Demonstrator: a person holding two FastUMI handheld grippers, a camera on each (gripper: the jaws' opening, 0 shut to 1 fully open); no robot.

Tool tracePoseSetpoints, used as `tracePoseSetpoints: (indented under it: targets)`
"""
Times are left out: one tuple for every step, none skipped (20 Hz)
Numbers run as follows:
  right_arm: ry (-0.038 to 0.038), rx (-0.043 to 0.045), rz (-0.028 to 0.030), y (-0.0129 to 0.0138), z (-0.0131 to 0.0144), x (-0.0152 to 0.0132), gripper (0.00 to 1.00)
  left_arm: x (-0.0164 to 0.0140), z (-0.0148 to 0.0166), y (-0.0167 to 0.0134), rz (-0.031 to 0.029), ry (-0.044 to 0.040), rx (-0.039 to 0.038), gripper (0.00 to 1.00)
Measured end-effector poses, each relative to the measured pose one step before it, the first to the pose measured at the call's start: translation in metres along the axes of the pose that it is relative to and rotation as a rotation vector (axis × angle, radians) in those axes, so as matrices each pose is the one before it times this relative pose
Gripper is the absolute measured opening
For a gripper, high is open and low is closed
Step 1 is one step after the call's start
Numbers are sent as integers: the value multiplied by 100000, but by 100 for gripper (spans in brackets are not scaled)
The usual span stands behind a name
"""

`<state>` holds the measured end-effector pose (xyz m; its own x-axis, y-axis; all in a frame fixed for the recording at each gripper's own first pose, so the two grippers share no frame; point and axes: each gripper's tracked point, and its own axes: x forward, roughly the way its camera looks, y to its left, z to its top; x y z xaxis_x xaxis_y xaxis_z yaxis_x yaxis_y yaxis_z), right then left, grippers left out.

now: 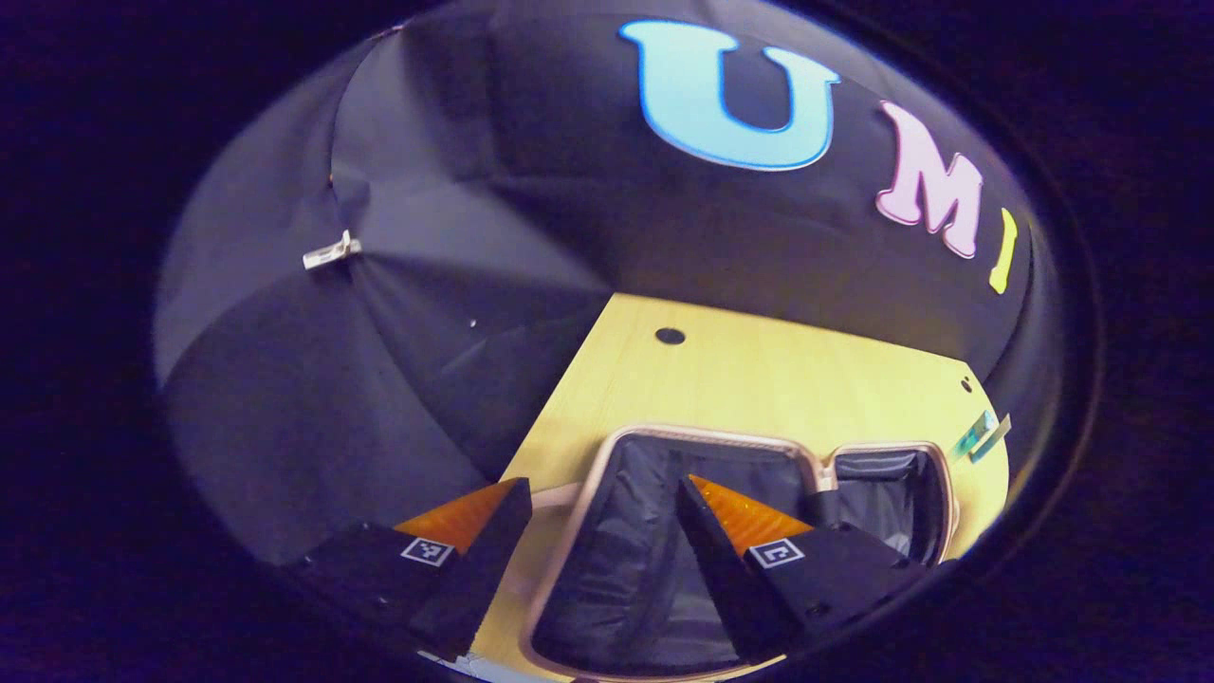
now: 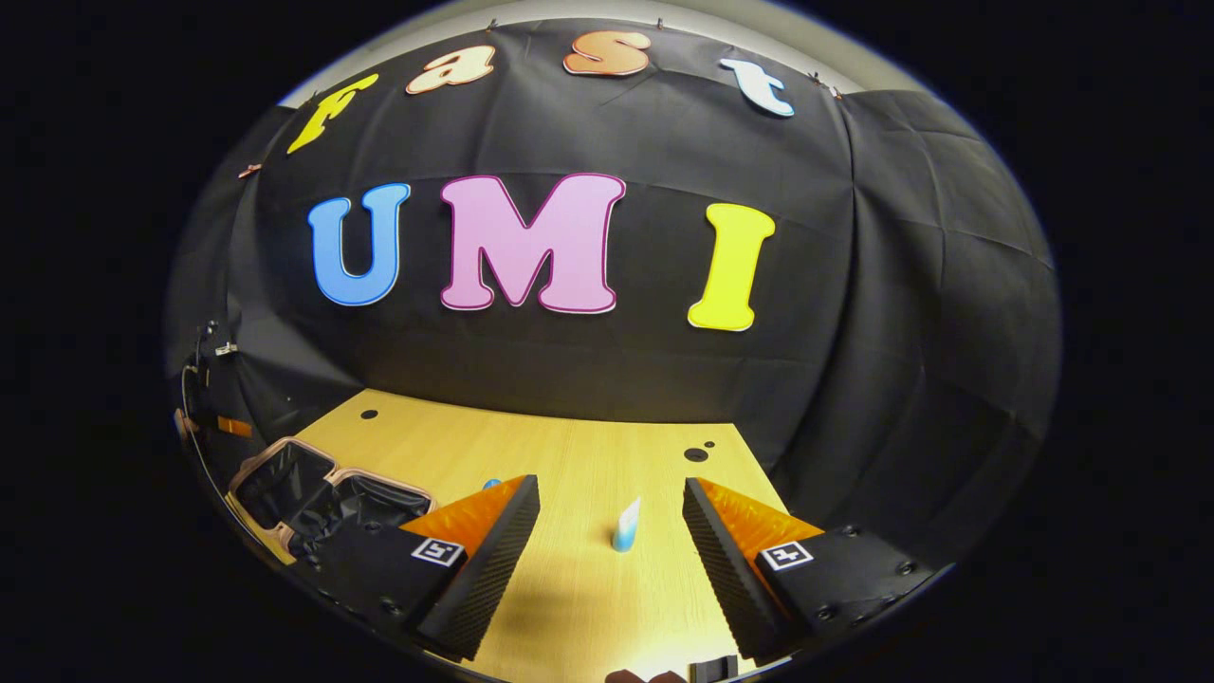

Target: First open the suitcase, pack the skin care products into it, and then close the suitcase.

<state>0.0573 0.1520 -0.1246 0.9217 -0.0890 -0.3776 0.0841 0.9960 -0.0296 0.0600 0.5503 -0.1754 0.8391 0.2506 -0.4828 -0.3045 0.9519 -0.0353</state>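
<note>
Two grippers: I hold one in each hand, both with jaws spread wide and nothing between them.
Left gripper (image 1: 604,531): in the left gripper view my jaws hang wide apart above the near end of the open suitcase; one finger sits over the desk beside its rim, the other over its dark lining. I grip nothing.
Suitcase (image 1: 654,439): it lies open and flat on the desk, two halves side by side, each with a pale rosy-gold rim and black lining. I can see no products inside the parts that show. In the right gripper view the suitcase (image 2: 285,446) sits at the desk's far left, well apart from my right gripper.
Right gripper (image 2: 611,545): in the right gripper view the jaws are open wide above bare desk, holding nothing.
Skin care tube (image 2: 626,526): a small pale blue and white tube stands upright on the desk, just ahead of my right gripper and between the lines of its two fingers, touched by neither.
Second item (image 2: 491,484): a small blue thing peeks out behind the tip of one finger; I cannot tell what it is.
Desk (image 2: 569,446): light wood, with small dark round holes near its far edge.
Booth wall (image 2: 664,370): black cloth hangs behind the desk.
</note>
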Motion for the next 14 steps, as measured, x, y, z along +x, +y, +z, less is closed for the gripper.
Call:
tracePoseSetpoints:
  targets:
    - [-524,-948,343,-465,-223,450,96,-1323,1559,-2759,-2076,-5011,894,97]
    - [-554,-707,52,-461,-193,329,96,-1626,1761,-3481,-2968,-5018,-488,92]
    - [-259,-392,106,-512,-269,503,96,-1013,1784,-3856,-3921,-5409,-2148,96]
    - [-415,215,489,-337,-130,273,96,-1171,1221,-4088,-5828,-4603,-2558,97]
    - [-831,778,817,-251,26,280,96,-816,990,-4079,-5176,-3494,-906,96]
    - [-671,660,1150,-111,-10,262,96,-472,763,-3580,-3261,-2612,985,96]
    - [-288,-149,902,-281,-156,385,96,-116,305,-3061,-2540,-2142,825,96]
    - [-675,-610,884,-232,-6,289,96,271,-19,-3083,-2757,-1035,652,96]
    - [-944,-570,843,-133,90,288,96,463,-322,-3133,-3238,793,926,96]
    - [-478,-341,632,-206,-111,353,97,708,-872,-2388,-1129,1411,1600,96]
    - [-433,-529,780,24,-122,449,97,599,-384,-2338,-1657,320,680,96]
    - [-454,-408,983,-3,-117,457,96,813,-651,-2709,-3239,-412,-520,96]
    - [-65,-526,1390,225,-424,569,96,1186,-1196,-2530,-4084,61,-1048,96]
    - [509,-149,1211,152,-515,663,97,1138,-1563,-1552,-2974,3023,-69,96]
